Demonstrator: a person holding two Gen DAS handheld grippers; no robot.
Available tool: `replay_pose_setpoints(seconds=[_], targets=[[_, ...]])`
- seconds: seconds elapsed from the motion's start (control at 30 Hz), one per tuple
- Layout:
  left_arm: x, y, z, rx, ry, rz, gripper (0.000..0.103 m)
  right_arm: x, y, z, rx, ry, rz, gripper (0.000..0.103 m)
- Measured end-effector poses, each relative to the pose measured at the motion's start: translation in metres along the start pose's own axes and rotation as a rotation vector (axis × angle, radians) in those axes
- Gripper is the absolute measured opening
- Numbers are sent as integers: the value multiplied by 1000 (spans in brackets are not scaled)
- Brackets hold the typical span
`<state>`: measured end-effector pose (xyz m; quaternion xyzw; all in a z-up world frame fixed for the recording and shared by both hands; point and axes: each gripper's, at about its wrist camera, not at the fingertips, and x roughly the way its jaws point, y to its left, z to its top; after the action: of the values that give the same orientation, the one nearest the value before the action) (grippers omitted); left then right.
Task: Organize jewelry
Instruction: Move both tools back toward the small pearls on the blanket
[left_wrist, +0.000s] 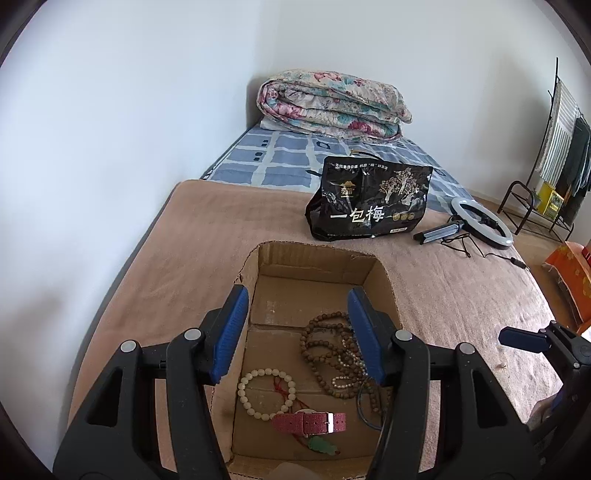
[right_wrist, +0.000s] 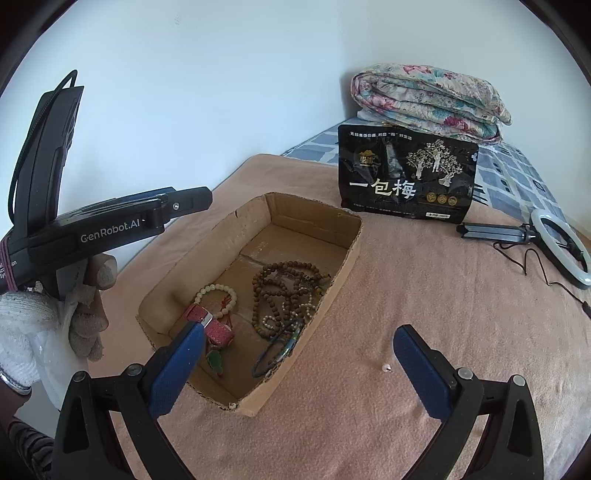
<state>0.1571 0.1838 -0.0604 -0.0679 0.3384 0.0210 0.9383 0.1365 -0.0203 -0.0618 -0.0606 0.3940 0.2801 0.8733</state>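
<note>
An open cardboard box lies on the pink blanket. Inside are brown bead strands, a cream bead bracelet, a red watch strap, a green pendant and a dark bangle. A small pale earring lies on the blanket right of the box. My left gripper is open and empty above the box. My right gripper is open and empty over the box's near right corner.
A black snack bag stands behind the box. A ring light with tripod and cable lies at the right. A folded floral quilt sits at the bed's far end. A clothes rack stands far right.
</note>
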Motion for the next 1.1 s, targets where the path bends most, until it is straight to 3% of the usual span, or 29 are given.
replay_pose_setpoints(seconds=[0.3, 0.67, 1.0, 1.1], targets=[[-20, -31, 1, 36, -29, -42, 58, -40, -47, -13, 69, -17, -51, 103], [-26, -100, -10, 124, -15, -148, 58, -80, -129, -44, 207, -27, -140, 102], [-8, -162, -47, 225, 52, -203, 57, -77, -174, -81, 289, -3, -192, 86], [4, -171, -59, 210, 82, -220, 57, -68, -177, -92, 284, 12, -201, 81]])
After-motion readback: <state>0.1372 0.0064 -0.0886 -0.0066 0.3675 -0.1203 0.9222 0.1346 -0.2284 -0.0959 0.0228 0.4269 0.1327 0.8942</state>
